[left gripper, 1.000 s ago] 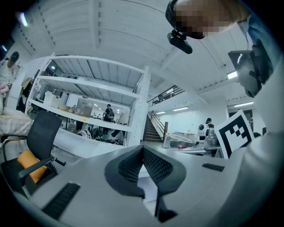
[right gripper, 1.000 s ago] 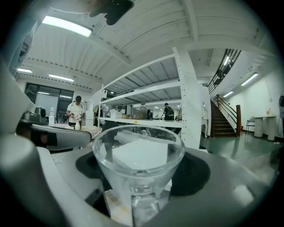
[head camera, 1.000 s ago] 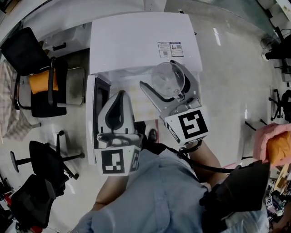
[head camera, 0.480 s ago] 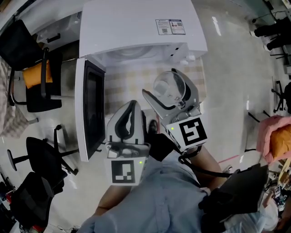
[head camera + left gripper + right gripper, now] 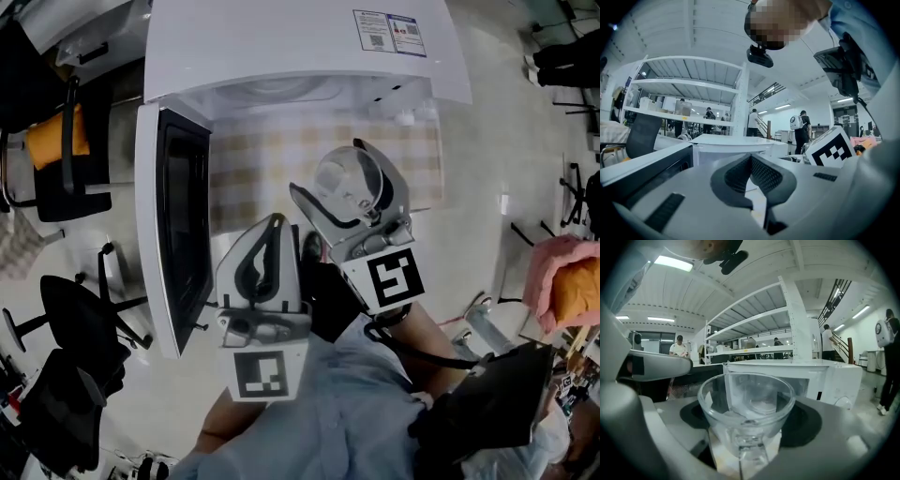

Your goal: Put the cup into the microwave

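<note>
A clear glass cup (image 5: 345,180) sits upright between the jaws of my right gripper (image 5: 330,171), which is shut on it. In the right gripper view the cup (image 5: 746,401) fills the middle, with the white microwave (image 5: 806,373) behind it. Seen from the head view, the microwave (image 5: 291,42) stands at the top, its dark-windowed door (image 5: 173,220) swung open to the left. The cup hangs in front of the open cavity, over the checked cloth. My left gripper (image 5: 274,220) is beside it on the left, near the door, shut and holding nothing; its tips (image 5: 751,157) meet in its own view.
A yellow checked cloth (image 5: 272,159) covers the table in front of the microwave. Black office chairs (image 5: 56,169) stand on the floor at the left. White shelving (image 5: 684,89) and several people are in the background. A pink-covered thing (image 5: 562,291) lies at the right.
Both grippers have sunk lower in front of the microwave, the cup still in the right one. The open door and the cavity's front now show more fully.
</note>
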`<state>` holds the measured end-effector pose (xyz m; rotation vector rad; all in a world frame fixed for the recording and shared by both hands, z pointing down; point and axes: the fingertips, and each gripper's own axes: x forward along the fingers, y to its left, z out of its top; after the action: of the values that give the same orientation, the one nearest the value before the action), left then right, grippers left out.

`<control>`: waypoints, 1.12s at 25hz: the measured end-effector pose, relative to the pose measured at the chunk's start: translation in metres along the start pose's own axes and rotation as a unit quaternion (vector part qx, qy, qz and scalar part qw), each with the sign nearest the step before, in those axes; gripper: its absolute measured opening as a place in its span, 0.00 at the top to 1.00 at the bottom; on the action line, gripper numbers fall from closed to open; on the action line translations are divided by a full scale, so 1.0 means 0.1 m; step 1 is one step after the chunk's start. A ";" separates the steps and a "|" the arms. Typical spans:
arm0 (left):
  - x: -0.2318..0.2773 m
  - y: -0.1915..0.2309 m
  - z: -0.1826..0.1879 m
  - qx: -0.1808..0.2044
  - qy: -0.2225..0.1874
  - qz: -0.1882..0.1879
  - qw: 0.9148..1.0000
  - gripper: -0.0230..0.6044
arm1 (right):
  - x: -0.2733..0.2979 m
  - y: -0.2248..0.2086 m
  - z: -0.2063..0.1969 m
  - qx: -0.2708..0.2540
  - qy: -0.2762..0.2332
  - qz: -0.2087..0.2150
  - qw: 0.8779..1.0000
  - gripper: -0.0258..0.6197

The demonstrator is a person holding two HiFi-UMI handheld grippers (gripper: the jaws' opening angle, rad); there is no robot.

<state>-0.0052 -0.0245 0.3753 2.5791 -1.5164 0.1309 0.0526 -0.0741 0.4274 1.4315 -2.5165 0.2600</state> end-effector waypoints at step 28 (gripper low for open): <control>0.64 0.74 -0.22 -0.016 0.011 0.026 0.999 0.95 | 1.19 -0.24 -0.39 -0.004 0.022 0.009 1.000 0.35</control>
<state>-0.0383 -0.1115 0.4122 2.5071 -1.5650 0.1408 0.0192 -0.1733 0.4999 1.3842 -2.4941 0.2806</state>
